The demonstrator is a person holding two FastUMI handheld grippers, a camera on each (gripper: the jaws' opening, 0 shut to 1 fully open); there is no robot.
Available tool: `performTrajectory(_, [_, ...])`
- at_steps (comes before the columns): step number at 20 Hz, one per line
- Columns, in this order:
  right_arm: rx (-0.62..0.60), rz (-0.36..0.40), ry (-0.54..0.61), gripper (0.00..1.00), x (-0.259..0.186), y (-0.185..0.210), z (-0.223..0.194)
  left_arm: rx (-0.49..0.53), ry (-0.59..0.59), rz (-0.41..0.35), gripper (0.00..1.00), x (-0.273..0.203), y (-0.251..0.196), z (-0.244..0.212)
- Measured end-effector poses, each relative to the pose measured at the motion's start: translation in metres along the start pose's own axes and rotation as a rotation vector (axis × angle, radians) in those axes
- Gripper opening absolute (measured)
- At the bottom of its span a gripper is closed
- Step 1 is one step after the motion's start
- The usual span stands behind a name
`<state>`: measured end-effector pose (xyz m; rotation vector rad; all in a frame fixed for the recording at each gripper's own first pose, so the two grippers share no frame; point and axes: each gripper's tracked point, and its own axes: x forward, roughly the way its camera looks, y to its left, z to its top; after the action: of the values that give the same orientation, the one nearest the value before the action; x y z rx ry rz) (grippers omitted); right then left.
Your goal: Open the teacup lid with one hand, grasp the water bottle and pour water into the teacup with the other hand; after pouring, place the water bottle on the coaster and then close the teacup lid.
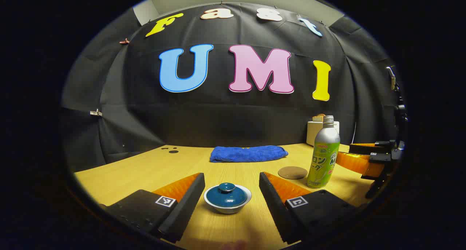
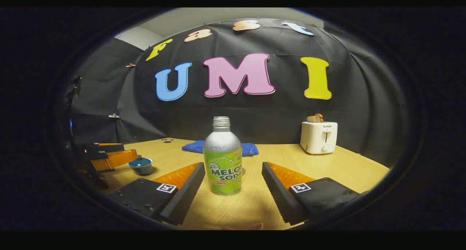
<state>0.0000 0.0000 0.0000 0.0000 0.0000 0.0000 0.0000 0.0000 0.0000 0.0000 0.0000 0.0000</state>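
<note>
Bench (image 1: pixel 145 166) under my claws: pale wood-grain, smooth, low sheen w/ soft glare patches. Teacup (image 1: pixel 227 206) glazed ceramic, white bowl; its lid (image 1: pixel 226 195) deep teal glaze, glossy, catches a highlight on the knob. Water bottle (image 2: pixel 222 159): bare brushed-looking metal at shoulder and threaded neck, satin not mirror; lower body wrapped in a slick printed green film. Coaster (image 1: pixel 292 172) flat, matt, brown, prob. cork or fibre, can't tell which. Far towel (image 1: pixel 248 153) blue cloth, fuzzy nap. Toaster (image 2: pixel 319 137) far right: smooth cream plastic-looking shell, semi-gloss.
</note>
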Motion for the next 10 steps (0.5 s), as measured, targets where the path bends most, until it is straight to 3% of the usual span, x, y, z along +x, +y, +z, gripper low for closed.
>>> performTrajectory(10, [-0.001, -0.033, 0.003, 0.98, 0.013, -0.004, 0.000, 0.000, 0.002, 0.025, 0.94, 0.008, 0.001, 0.000])
